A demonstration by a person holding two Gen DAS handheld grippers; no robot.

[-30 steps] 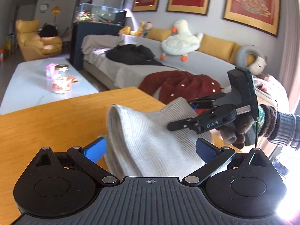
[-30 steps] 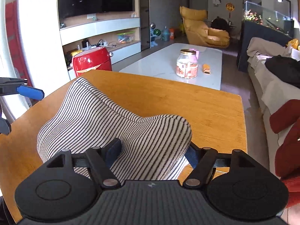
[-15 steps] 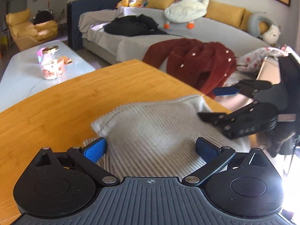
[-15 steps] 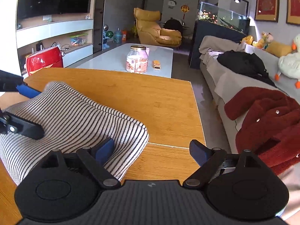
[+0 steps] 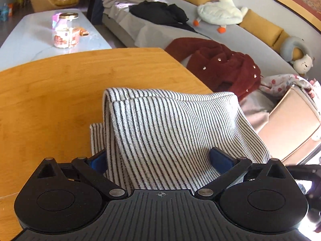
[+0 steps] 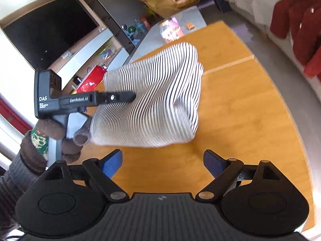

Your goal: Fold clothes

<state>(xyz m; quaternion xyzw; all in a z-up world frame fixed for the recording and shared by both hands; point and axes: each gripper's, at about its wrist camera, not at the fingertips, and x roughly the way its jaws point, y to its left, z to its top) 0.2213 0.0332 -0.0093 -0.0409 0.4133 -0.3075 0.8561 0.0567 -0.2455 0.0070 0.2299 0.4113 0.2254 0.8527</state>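
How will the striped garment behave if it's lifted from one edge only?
Probably floppy: the striped garment already sags and bends around the left gripper. Likely light, since one grip holds its bulk up. It may unfold, as the layers at its edge look loose above the table.

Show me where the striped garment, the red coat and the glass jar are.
striped garment (image 5: 170, 124), left wrist view, on its folded top layer.
red coat (image 5: 222, 64), left wrist view, on its fuzzy middle, lying on the sofa.
glass jar (image 5: 65, 33), left wrist view, on its labelled body.
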